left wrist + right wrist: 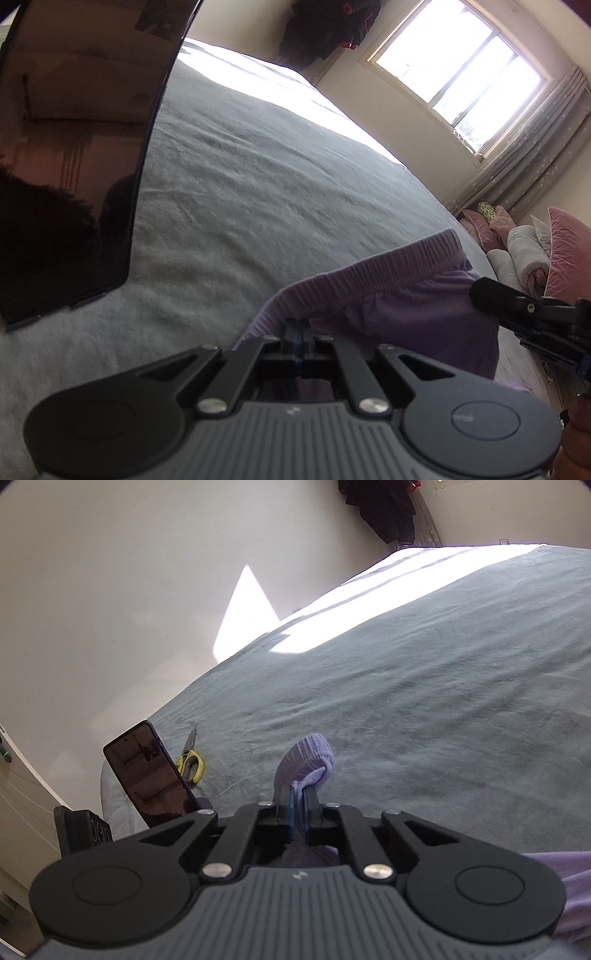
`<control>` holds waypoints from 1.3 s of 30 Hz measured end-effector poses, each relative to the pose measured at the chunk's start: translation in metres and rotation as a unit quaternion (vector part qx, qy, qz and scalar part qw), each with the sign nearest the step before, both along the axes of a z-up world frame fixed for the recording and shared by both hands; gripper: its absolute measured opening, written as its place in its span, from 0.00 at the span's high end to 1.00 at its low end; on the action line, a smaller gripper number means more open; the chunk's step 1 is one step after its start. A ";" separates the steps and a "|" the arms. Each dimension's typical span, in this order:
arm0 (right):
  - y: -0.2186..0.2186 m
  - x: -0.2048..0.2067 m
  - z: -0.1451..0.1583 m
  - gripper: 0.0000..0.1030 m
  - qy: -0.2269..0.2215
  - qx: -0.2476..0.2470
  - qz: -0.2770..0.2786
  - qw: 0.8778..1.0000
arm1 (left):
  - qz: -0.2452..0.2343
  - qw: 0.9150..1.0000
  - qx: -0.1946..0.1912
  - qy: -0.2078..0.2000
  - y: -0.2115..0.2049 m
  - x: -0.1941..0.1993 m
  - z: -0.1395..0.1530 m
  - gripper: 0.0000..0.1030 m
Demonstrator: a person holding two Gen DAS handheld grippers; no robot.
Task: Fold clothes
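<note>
Both grippers tilt down over the grey bed. The left gripper and right gripper each pinch the soft purple ribbed-waist garment.

From my left wrist view, the left gripper has its jaws pinched together on the ribbed waistband of the purple garment. The garment lies on the grey bedspread. The right gripper touches the waistband's far end from the right. A dark phone screen stands upright at left.
</note>
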State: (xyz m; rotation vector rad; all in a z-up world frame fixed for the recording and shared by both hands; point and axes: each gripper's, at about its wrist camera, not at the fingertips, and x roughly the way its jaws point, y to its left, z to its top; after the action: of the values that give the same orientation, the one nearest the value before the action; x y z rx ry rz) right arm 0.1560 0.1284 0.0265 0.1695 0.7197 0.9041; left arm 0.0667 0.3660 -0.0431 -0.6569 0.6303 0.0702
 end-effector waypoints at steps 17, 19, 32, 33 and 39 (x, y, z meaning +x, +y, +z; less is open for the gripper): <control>0.024 -0.092 -0.058 0.92 -0.042 -0.095 0.024 0.994 | -0.065 0.971 -0.230 -0.002 0.027 -0.059 -0.011 0.46; 0.026 -0.097 -0.059 0.90 -0.050 -0.098 0.028 0.993 | -0.071 0.969 -0.236 0.001 0.021 -0.061 -0.012 0.45; 0.025 -0.107 -0.045 0.87 -0.035 -0.108 0.055 0.992 | -0.052 0.981 -0.184 0.035 -0.017 -0.046 -0.004 0.50; 0.019 -0.106 -0.044 0.87 -0.022 -0.106 0.050 0.993 | -0.049 0.983 -0.172 0.039 -0.019 -0.045 -0.003 0.52; -0.026 -0.089 -0.046 0.54 0.060 -0.069 -0.021 0.996 | -0.048 0.988 -0.135 0.056 -0.023 -0.042 0.001 0.75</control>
State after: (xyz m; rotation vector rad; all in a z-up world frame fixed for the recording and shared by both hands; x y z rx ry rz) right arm 0.0665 0.1028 -0.0194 0.1153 0.8844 0.8059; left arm 0.0243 0.3427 -0.0425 -0.8883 0.7863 -0.0705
